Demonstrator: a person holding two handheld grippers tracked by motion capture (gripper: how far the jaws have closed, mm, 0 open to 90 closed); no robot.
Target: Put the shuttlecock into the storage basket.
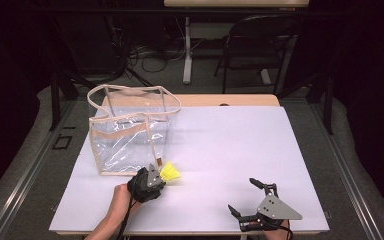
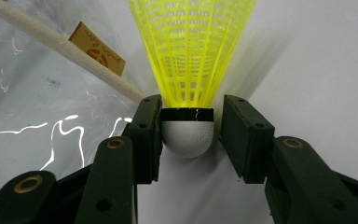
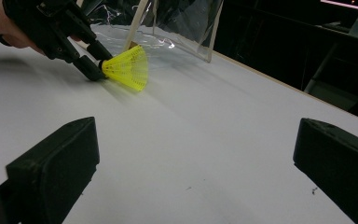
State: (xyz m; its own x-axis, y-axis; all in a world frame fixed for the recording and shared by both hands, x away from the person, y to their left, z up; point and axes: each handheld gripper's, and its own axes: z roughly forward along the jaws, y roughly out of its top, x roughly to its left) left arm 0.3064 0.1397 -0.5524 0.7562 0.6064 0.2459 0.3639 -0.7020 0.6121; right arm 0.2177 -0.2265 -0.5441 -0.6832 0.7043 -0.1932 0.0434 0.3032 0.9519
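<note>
The left gripper [image 2: 186, 135] has its jaws set around the white rounded cap of a yellow shuttlecock [image 2: 191, 60] that lies on the desk [image 1: 230, 150] near its front-left part, just beside the front corner of a clear plastic bag [image 1: 130, 132]. In the left gripper view one jaw presses on the cap's side while a thin gap shows at the other, so the grip looks nearly closed but not yet firm on both sides.

To do this step well, the person should finish the squeeze squarely on the cap and its dark band, not on the soft mesh skirt, which would bend and let the thing swing. The cap is round and smooth, so a hold low on its curve could make it squirt out; a seat at the widest part seems safer. The lift should then go straight up before any swing toward the bag's open top, to clear the cream strap [image 2: 65, 46] and the brown tag [image 2: 98, 49] close by.

The right gripper [image 1: 252, 197] rests wide open and empty near the desk's front-right edge, well apart from the shuttlecock.
</note>
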